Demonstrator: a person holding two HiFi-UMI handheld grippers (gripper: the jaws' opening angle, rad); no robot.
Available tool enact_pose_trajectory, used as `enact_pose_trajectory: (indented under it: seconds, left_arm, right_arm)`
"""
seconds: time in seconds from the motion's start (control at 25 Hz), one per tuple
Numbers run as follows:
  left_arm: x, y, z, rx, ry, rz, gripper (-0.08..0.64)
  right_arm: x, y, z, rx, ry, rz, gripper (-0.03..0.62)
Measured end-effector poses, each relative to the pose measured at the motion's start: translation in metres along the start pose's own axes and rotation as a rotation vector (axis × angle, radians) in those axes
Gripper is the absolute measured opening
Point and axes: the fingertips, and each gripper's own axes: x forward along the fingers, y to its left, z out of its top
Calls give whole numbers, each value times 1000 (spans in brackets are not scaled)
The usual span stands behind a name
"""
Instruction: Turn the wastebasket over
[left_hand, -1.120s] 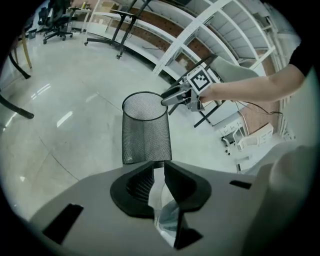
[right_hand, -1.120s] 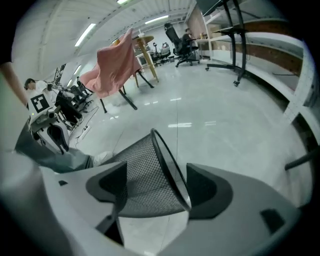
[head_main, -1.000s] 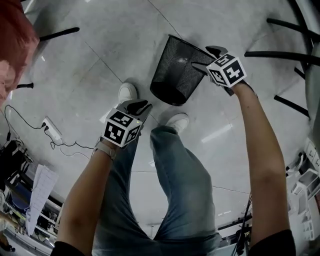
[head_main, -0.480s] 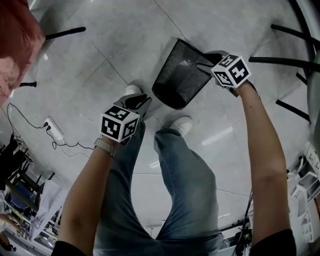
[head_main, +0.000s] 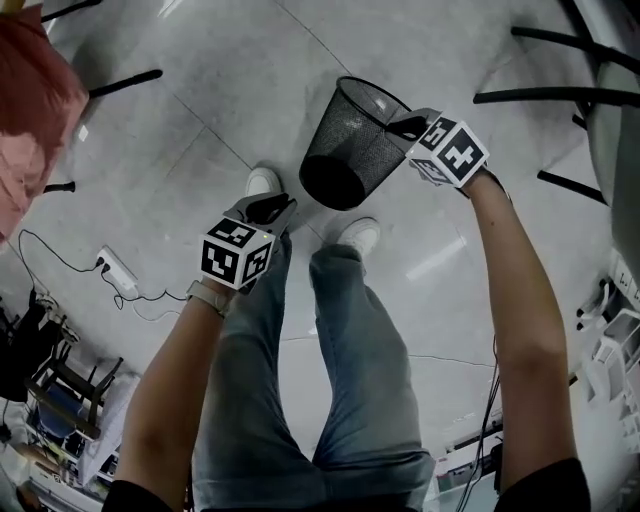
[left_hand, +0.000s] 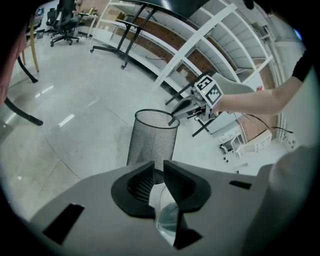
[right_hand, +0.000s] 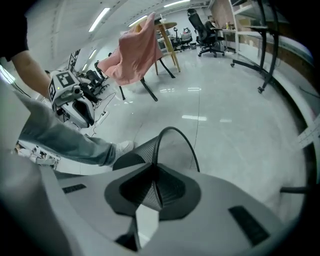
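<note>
A black mesh wastebasket (head_main: 350, 140) stands tilted on the grey floor, mouth up and bottom toward the person's feet. My right gripper (head_main: 405, 125) is at its near-right rim, and its jaws are closing with the rim and mesh wall (right_hand: 142, 147) pinched between the pads. My left gripper (head_main: 270, 208) hangs above the left shoe, a short way left of the basket and apart from it. Its jaws are closing slightly, a narrow gap remains, and nothing is between them (left_hand: 159, 167). The left gripper view shows the basket (left_hand: 150, 137) ahead with the right gripper (left_hand: 175, 112) on its rim.
The person's jeans and white shoes (head_main: 262, 182) (head_main: 358, 236) are just below the basket. A power strip with cable (head_main: 118, 272) lies at the left. Black chair legs (head_main: 560, 95) spread at the upper right. A pink cloth (head_main: 30, 130) hangs at the upper left.
The right gripper's jaws have shut on the basket's rim and risen, tipping the basket. The left gripper has moved up a little toward the basket.
</note>
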Motion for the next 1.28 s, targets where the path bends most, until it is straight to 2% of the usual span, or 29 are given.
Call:
enact_pose_trajectory:
  seconds: [0.28,0.48,0.56,0.68,1.04,1.16,1.28]
  left_arm:
    - [-27,-11,14,49,9,-24,61]
    - [-33,-8,15,63,8,-27,60]
    - [-33,-8,13,69,10,-28,60]
    - [-32,-6,9,62,8,-28,60]
    - [-37,-2,-7,64,14,-22,60]
    - [-38,-1,-5,67,1,-20,60]
    - [-39,0,-3,71,-2,-20,60]
  right_arm:
    - [-38,-3,24,-56,1,-156,38]
    - [-43,-10,21,-172,85,-265,38]
    - [-38,-10,15,-191,115,-297,38]
    - [-27,-6,6,-164,127,-314,37]
    - [17,41,-6,-33,84,-268,40]
    - [27,52,-3,43,38,-267,45]
    - [28,58,2,129,-21,-265,132]
